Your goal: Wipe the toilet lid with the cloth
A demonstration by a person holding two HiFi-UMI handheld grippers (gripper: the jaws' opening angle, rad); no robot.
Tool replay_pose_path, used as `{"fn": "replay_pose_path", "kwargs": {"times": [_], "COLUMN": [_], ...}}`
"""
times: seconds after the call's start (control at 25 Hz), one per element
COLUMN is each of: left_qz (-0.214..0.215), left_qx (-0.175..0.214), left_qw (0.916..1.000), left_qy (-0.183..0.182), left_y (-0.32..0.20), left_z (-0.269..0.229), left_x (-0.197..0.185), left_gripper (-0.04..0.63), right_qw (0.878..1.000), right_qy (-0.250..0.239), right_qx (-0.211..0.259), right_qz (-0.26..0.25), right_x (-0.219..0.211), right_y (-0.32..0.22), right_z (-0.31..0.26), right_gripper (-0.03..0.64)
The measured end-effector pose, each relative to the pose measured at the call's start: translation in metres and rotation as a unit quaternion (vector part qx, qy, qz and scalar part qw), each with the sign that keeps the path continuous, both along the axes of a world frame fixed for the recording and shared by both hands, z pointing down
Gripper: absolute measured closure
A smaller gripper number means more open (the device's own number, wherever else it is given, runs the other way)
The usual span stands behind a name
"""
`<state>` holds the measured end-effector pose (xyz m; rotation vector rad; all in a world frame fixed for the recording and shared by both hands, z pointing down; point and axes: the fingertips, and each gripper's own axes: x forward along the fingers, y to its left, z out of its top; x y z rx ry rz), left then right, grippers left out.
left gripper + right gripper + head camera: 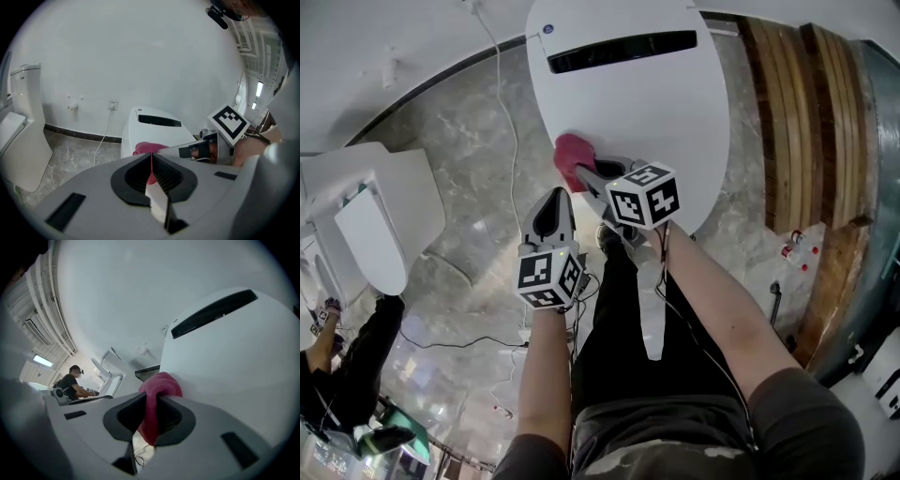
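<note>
Right claw (584,178), cloth (570,153), lid (647,103) lengthwise ahead

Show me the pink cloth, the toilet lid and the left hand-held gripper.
pink cloth (572,155), head view, bunched end.
toilet lid (661,112), head view, bare white top.
left hand-held gripper (557,195), head view, closed tips.

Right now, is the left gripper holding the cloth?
No, the left gripper is shut on nothing; the pink cloth is clamped in the right gripper at the toilet lid.

No legible txt; logo (547,29) on toilet lid (675,112) unreadable.
</note>
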<state>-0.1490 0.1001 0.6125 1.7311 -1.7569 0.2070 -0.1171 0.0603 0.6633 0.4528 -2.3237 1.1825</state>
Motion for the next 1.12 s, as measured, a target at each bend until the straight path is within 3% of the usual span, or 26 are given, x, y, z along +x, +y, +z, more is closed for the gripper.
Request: {"fn": "replay_pose_path", "kwargs": {"times": [0.16,0.44,0.84,1.12], "left_qz": [0.006,0.021,0.031,0.011], "left_qx": [0.001,0.003,0.003,-0.006], "left_qw": [1.0,0.9997,0.9994,0.9999], "left_qy": [0.004,0.011,0.013,0.011], "left_y": [-0.001,-0.011,-0.031,-0.023], "left_z": [0.0,-0.002,0.001,0.007], "left_x": [0.005,0.048,0.15,0.194], "left_gripper": [0.58,0.58,0.58,0.58], "right_qw": [0.999,0.995,0.986,0.983], "right_qy": [0.017,0.038,0.064,0.075], "right_qx": [0.01,0.009,0.004,-0.003], "right_qz": [0.037,0.096,0.156,0.17], "right_x": [0.029,0.115,0.262,0.328], "right_y": [-0.018,-0.052,-0.09,-0.097], "right_z": [0.005,0.012,0.026,0.035], "right_gripper": [0.568,0.568,0.568,0.568]}}
